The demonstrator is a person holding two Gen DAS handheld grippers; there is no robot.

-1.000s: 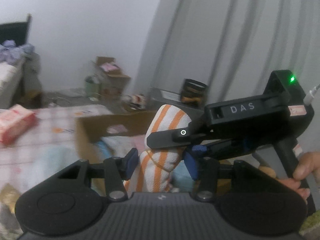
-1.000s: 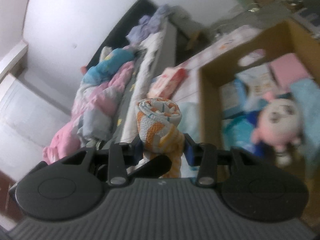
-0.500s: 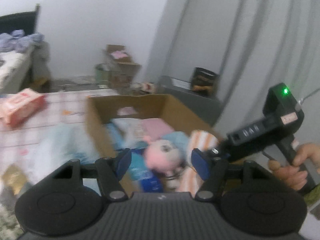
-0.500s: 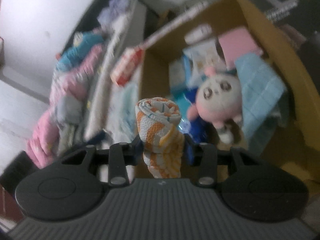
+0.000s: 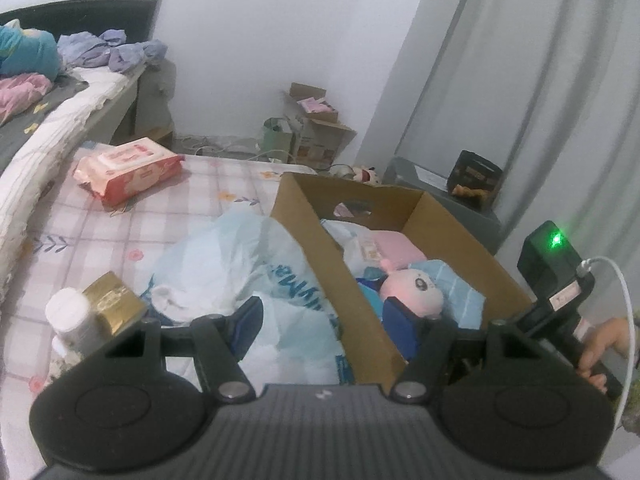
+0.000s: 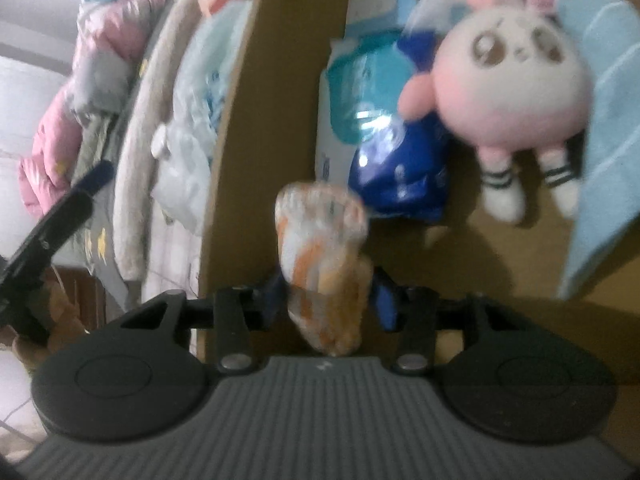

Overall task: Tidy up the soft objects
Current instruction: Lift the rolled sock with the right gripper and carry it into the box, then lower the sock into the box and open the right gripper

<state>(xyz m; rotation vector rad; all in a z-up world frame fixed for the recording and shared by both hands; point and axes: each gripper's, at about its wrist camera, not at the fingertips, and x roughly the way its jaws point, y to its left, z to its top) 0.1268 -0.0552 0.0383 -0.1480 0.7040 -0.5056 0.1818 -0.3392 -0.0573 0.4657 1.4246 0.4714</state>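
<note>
Towel roll (image 6: pixel 324 256), one only and striped orange and white, is seen blurred between the fingers of the right gripper (image 6: pixel 329 300), whose jaws stand narrowly apart at its sides; whether the roll is pressed or loose cannot be told. It is held inside the cardboard box (image 6: pixel 256 92), near one pink plush doll (image 6: pixel 516 84), one blue packet (image 6: pixel 404 168) and one light-blue cloth (image 6: pixel 608 120). The roll is shown by the right wrist view alone. In the left wrist view the left gripper (image 5: pixel 326 322) is seen with jaws wide apart and nothing held, above the box wall (image 5: pixel 344 280), with one crumpled plastic bag (image 5: pixel 248 264), one red wipes pack (image 5: pixel 128 168), one white bottle (image 5: pixel 72 316) and one gold carton (image 5: pixel 114 300) on the checked cover (image 5: pixel 80 232).
</note>
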